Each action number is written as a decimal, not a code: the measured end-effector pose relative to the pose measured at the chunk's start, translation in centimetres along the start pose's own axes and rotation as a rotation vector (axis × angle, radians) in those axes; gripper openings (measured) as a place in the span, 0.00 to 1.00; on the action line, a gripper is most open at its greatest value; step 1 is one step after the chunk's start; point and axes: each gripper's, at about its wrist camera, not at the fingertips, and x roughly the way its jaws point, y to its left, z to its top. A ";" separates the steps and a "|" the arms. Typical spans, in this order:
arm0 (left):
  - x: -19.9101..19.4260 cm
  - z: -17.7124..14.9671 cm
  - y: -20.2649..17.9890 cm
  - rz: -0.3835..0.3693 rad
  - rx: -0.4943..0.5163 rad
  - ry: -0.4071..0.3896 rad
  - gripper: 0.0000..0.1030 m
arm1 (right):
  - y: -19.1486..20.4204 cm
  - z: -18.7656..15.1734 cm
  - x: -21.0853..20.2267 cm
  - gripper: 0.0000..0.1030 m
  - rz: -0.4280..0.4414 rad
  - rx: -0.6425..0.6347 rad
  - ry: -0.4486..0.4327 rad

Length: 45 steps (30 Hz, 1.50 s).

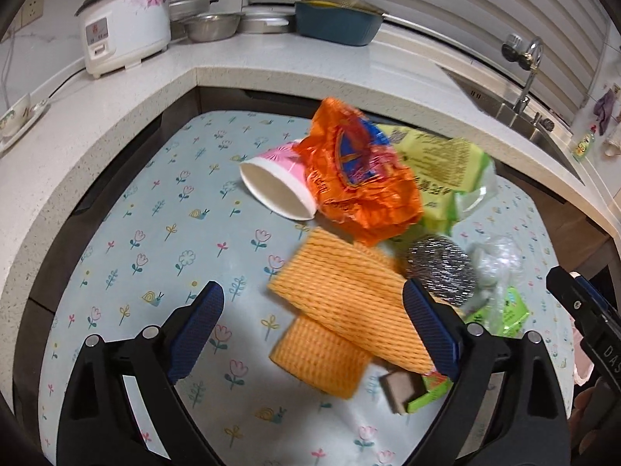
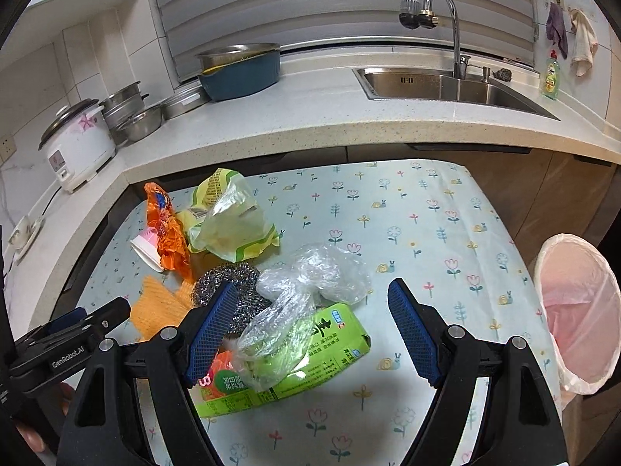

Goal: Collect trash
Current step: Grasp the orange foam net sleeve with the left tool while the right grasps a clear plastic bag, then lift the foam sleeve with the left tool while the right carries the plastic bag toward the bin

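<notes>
Left gripper (image 1: 313, 330) spread above the orange nets (image 1: 341, 295); right gripper (image 2: 314, 330) spread over the green packet (image 2: 310, 353), mid-table (image 2: 427, 233).

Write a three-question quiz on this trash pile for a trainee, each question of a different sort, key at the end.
1. True or false: the paper cup stands upright on the flowered table cover.
2. Which item lies nearest between the right gripper fingers? A) the steel scourer B) the crumpled clear plastic bag over a green packet C) the orange wrapper
3. Fill in: the lined bin stands at the table's ____ edge in the right wrist view.

Key
1. False; it lies on its side, mouth toward the left gripper, whose jaws stand open over the orange foam netting.
2. B
3. Right
</notes>
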 end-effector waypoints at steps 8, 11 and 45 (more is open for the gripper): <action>4.3 -0.1 1.3 -0.020 -0.039 0.086 0.87 | 0.6 0.0 5.3 0.72 -0.028 0.000 0.063; 5.6 -0.3 1.1 -0.032 -0.038 0.107 0.86 | 0.3 -0.2 6.7 0.68 -0.035 0.008 0.087; -5.2 0.9 -9.2 -0.217 0.116 -0.068 0.09 | -3.2 1.4 -2.9 0.09 0.011 0.037 -0.053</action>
